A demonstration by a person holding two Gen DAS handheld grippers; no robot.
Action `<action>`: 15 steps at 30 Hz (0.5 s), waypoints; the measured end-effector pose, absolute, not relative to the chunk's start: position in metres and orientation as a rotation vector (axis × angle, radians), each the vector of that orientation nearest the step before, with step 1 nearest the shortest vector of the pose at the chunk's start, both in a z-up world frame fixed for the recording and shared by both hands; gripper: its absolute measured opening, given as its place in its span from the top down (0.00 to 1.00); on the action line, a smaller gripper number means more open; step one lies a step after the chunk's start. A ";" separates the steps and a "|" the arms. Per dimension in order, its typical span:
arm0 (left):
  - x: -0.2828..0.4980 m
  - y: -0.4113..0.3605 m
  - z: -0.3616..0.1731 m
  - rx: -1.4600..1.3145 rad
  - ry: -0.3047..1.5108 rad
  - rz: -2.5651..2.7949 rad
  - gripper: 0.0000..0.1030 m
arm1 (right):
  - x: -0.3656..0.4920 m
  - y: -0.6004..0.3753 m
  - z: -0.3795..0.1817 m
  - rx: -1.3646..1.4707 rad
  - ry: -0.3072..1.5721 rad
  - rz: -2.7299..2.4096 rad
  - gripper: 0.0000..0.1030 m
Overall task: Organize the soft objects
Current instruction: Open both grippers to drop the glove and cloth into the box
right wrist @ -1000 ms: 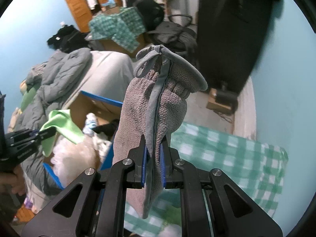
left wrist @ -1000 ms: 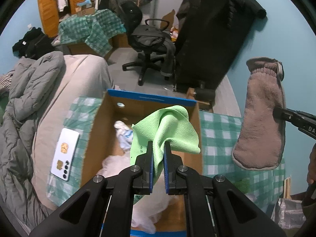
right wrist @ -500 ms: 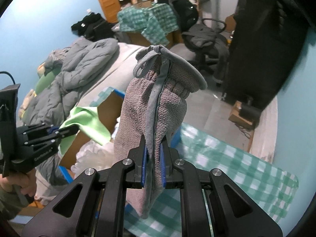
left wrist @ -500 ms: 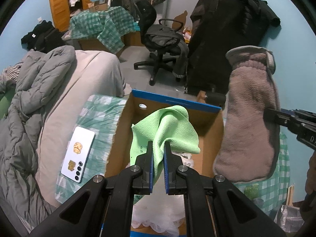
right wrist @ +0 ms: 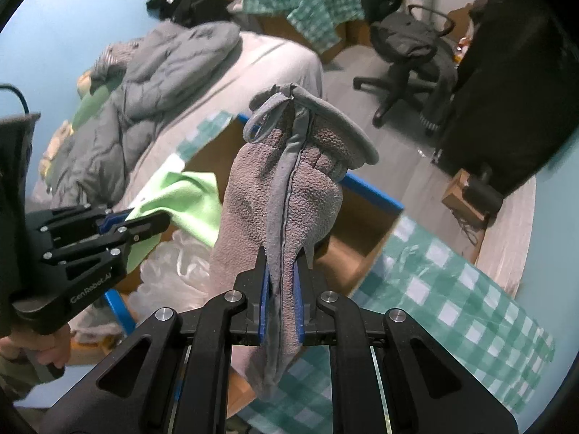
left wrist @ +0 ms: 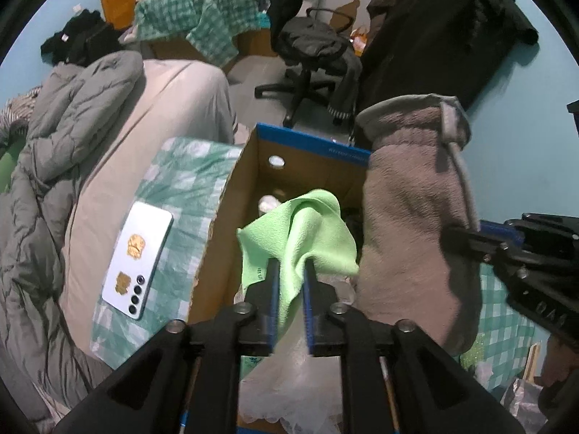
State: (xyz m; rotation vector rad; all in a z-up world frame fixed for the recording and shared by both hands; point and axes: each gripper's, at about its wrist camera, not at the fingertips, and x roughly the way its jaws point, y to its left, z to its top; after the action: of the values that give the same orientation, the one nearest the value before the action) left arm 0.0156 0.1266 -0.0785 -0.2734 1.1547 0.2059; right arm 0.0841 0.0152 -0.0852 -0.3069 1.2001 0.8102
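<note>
The cloth (left wrist: 300, 231) is light green. The mitt (right wrist: 286, 195) is taupe-grey fleece with grey trim. The box (left wrist: 307, 144) is brown cardboard with a blue rim. The tablecloth (right wrist: 452, 289) is green-and-white check. The phone (left wrist: 139, 253) is white with 2 gold stickers. The walls (left wrist: 524, 108) are pale blue.

Cardboard box (left wrist: 231, 217) floor mostly hidden (green cloth (left wrist: 300, 231), grey mitt (left wrist: 412, 224)); contents possibly plastic.

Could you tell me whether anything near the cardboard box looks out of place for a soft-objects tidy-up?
Yes: a white smartphone lies face down on the checked cloth left of the cardboard box, the only hard item beside it.
</note>
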 end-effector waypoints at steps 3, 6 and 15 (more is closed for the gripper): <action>0.013 0.126 -0.080 -0.265 1.157 0.218 0.73 | 0.086 0.023 -0.099 -0.329 1.245 0.827 0.88; 0.011 0.124 -0.076 -0.246 1.144 0.222 0.60 | 0.087 0.028 -0.110 -0.335 1.283 0.824 0.79; 0.000 0.118 -0.061 -0.203 1.122 0.240 0.56 | 0.084 0.022 -0.099 -0.319 1.233 0.773 0.40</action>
State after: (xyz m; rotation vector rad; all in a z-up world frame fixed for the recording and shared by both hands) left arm -0.0001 0.1184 -0.0607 -0.2029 1.1216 0.2399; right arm 0.0841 0.0222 -0.0986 -0.3188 1.2333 0.7732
